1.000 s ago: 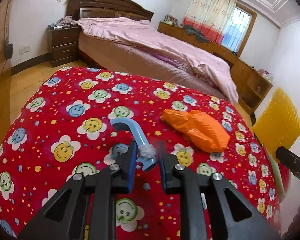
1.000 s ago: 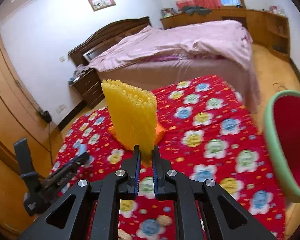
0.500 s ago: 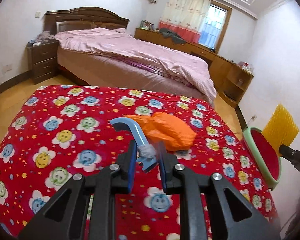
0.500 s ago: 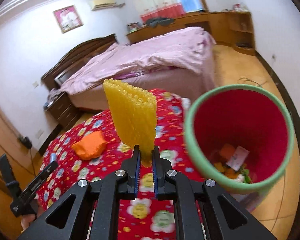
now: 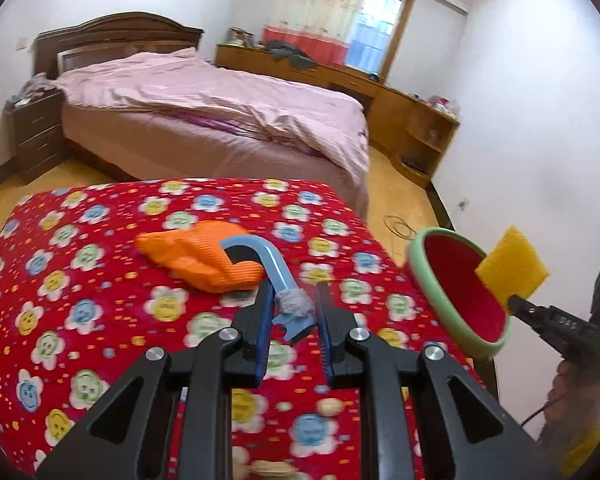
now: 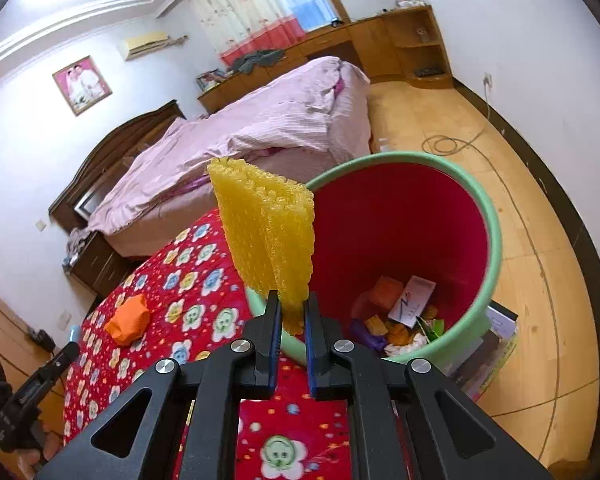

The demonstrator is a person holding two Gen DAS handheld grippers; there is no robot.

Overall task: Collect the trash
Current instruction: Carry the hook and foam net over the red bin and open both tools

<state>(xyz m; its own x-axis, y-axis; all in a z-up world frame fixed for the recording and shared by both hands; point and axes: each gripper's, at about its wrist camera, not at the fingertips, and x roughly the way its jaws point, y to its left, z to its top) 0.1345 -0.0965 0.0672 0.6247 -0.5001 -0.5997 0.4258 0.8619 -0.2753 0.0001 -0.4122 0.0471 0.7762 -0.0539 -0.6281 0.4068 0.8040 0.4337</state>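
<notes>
My right gripper (image 6: pixel 290 312) is shut on a yellow foam net sheet (image 6: pixel 266 232) and holds it upright at the rim of a green bin with a red inside (image 6: pixel 494 240); the sheet (image 5: pixel 512 268) and bin (image 5: pixel 428 280) also show in the left wrist view. The bin holds several scraps (image 6: pixel 400 312). My left gripper (image 5: pixel 294 308) is shut on a blue hooked plastic piece with grey fluff (image 5: pixel 268 264), above the red flowered table cover (image 5: pixel 100 300). An orange crumpled wrapper (image 5: pixel 196 258) lies on the cover just beyond it.
A bed with a pink quilt (image 5: pixel 220 108) stands beyond the table. A nightstand (image 5: pixel 36 136) is at far left, wooden cabinets (image 5: pixel 412 120) along the far wall. A cable loop (image 6: pixel 444 144) lies on the wooden floor. A box (image 6: pixel 496 336) sits beside the bin.
My right gripper has carried the yellow sheet from over the table to the bin's rim. My left gripper has moved right with the blue piece, toward the bin.
</notes>
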